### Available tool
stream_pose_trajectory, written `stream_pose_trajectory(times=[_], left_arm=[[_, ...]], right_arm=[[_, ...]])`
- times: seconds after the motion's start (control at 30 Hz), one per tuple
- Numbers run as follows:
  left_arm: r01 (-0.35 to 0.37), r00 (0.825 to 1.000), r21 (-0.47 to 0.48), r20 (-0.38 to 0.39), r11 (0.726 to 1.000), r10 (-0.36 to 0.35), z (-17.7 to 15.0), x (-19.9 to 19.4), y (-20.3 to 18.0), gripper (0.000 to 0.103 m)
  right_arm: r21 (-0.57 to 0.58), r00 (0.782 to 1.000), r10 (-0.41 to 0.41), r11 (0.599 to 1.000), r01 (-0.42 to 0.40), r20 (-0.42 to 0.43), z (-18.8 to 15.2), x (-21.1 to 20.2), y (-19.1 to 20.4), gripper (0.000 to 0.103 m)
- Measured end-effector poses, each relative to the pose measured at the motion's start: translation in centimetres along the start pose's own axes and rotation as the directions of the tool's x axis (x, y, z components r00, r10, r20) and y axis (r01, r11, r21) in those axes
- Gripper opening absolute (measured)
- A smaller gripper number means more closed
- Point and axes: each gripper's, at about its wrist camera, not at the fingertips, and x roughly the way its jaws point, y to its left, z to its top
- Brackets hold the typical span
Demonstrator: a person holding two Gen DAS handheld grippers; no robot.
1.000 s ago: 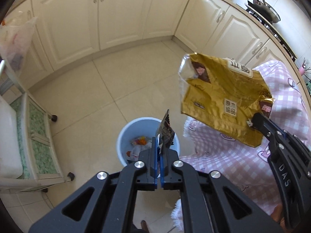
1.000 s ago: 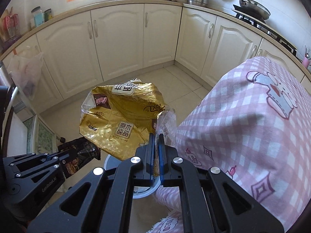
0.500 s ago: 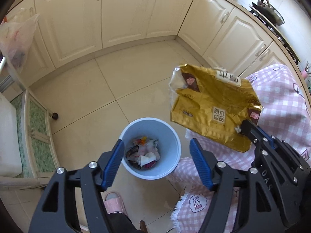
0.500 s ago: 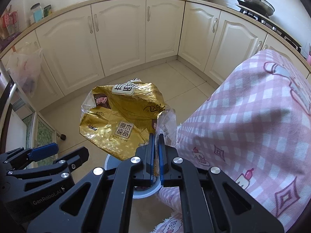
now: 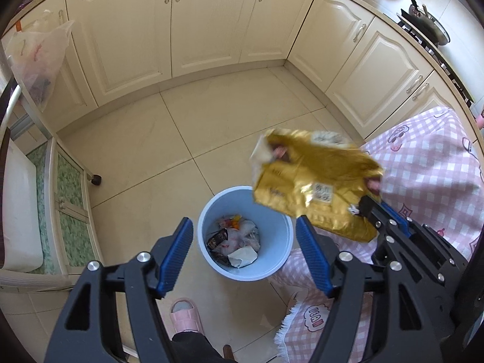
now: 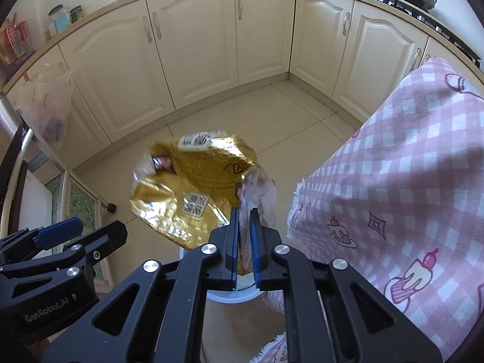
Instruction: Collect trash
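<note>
A light blue bin (image 5: 273, 260) stands on the tiled floor with several wrappers inside, a dark one (image 5: 218, 237) among them. My left gripper (image 5: 245, 252) hangs open above the bin with nothing between its blue pads. A crumpled gold foil bag (image 5: 314, 181) hangs over the bin's right rim. In the right wrist view the gold bag (image 6: 193, 193) looks blurred. Its clear corner sits in my right gripper (image 6: 245, 239), whose jaws are opening, with a narrow gap showing between the pads. The bin's rim (image 6: 217, 298) peeks out under that gripper. My left gripper (image 6: 87, 231) shows at lower left.
A table under a pink checked cloth (image 5: 423, 166) stands right beside the bin. A person's pink slipper (image 5: 184, 317) is just in front of it. A wheeled cart (image 5: 66, 211) and a hanging plastic bag (image 5: 36, 57) are on the left. Cream cabinets (image 5: 211, 24) line the back.
My left gripper opened and its dark wrapper now lies in the bin. The right gripper's jaws have parted slightly, and the gold bag has come lower over the bin.
</note>
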Motion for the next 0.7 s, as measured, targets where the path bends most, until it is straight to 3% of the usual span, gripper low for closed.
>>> stream_pose_trajectory(times=[0.13, 0.33, 0.53, 0.7], left_arm=[[-0.01, 1.0, 0.007, 0.006, 1.0, 0.01, 0.1, -0.3, -0.2, 0.07], [-0.016, 0.999, 0.057, 0.052, 0.998, 0.013, 0.0, -2.9, -2.1, 0.07], [0.008, 0.989, 0.121, 0.143, 0.993, -0.025, -0.7, -8.3, -5.0, 0.07], [0.041, 0.97, 0.173, 0.231, 0.984, -0.081, -2.2, -14.1, -8.1, 0.072]], right_arm=[[-0.004, 1.0, -0.006, 1.0, 0.006, 0.009, 0.2, 0.1, 0.1, 0.032], [-0.014, 0.997, -0.037, 0.999, 0.038, 0.063, 0.1, -3.1, -0.5, 0.034], [0.01, 0.985, -0.064, 0.998, 0.063, 0.159, -0.3, -10.1, -2.3, 0.041], [0.041, 0.958, -0.104, 0.995, 0.096, 0.267, -1.0, -17.8, -4.3, 0.047]])
